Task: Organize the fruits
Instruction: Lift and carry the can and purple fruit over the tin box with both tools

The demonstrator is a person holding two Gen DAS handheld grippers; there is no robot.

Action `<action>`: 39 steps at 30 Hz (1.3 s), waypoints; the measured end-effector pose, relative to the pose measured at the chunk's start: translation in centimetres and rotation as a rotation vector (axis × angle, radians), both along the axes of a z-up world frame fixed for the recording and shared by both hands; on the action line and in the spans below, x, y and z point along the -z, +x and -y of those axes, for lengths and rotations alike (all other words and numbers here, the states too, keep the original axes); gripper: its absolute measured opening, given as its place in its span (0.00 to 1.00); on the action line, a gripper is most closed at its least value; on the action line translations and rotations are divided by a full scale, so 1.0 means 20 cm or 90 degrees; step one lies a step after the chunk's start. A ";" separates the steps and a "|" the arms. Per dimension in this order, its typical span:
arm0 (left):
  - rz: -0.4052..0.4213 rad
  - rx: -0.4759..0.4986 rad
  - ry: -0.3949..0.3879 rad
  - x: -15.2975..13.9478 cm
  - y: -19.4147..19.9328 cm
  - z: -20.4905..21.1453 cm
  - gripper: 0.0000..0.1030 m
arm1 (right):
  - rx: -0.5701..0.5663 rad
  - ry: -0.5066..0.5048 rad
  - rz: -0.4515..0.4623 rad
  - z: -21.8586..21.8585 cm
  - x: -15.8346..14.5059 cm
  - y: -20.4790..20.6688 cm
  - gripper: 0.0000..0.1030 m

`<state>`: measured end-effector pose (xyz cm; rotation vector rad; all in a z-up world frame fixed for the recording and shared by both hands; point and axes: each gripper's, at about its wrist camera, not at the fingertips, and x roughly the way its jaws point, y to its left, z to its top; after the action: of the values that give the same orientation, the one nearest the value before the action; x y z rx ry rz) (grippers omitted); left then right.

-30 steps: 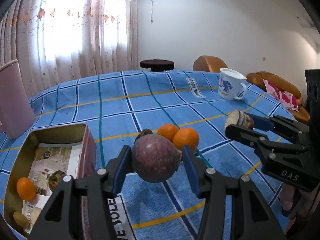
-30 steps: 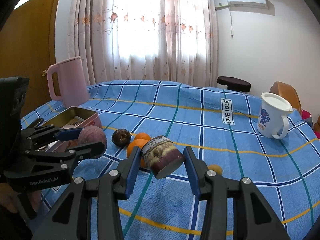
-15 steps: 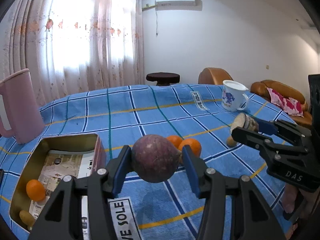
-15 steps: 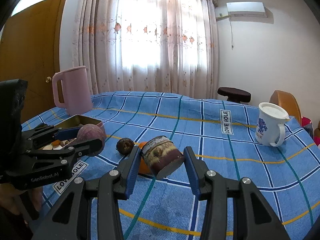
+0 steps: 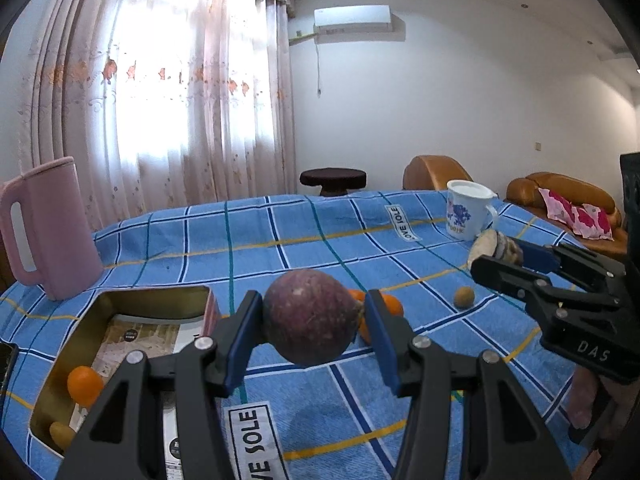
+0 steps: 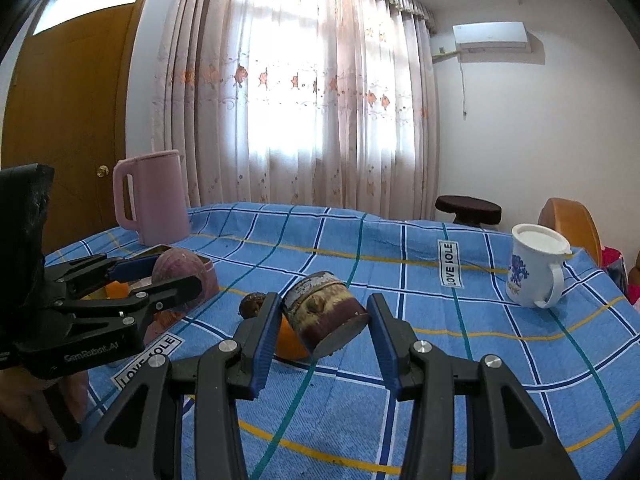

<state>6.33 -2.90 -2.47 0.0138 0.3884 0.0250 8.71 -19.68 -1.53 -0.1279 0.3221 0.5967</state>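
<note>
My left gripper (image 5: 312,318) is shut on a round purple fruit (image 5: 308,316) and holds it above the blue checked tablecloth, just right of an open gold tin (image 5: 152,296). The tin holds an orange (image 5: 84,385) and a small yellow fruit (image 5: 60,432). My right gripper (image 6: 322,322) is shut on a brown cut chunk of sugarcane (image 6: 326,316), held above the cloth. Oranges (image 5: 390,305) lie behind the purple fruit, one orange (image 6: 288,342) shows under the chunk. A dark passion fruit (image 6: 252,305) and a small tan fruit (image 5: 464,297) lie on the cloth.
A pink jug (image 5: 48,232) stands at the far left behind the tin. A white mug (image 5: 466,210) with a blue print stands at the far right. A dark stool (image 5: 332,180) and brown chairs (image 5: 434,168) are beyond the table.
Both grippers have lifted higher with their loads, so more of the room shows. The left one has drawn back, with the tin now nearer beside it.
</note>
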 end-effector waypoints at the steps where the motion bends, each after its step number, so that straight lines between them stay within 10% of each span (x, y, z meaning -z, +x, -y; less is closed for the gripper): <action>1: 0.005 -0.001 0.002 0.00 -0.01 0.00 0.52 | 0.000 0.001 0.002 0.00 0.00 -0.01 0.44; 39: -0.019 -0.113 -0.078 -0.04 -0.18 -0.57 0.52 | -0.172 -0.044 -0.023 -0.76 -0.06 -0.08 0.44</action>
<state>2.70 8.52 -1.75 -0.1415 0.4195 0.1761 7.07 -4.54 -0.27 -0.2291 0.3636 0.8569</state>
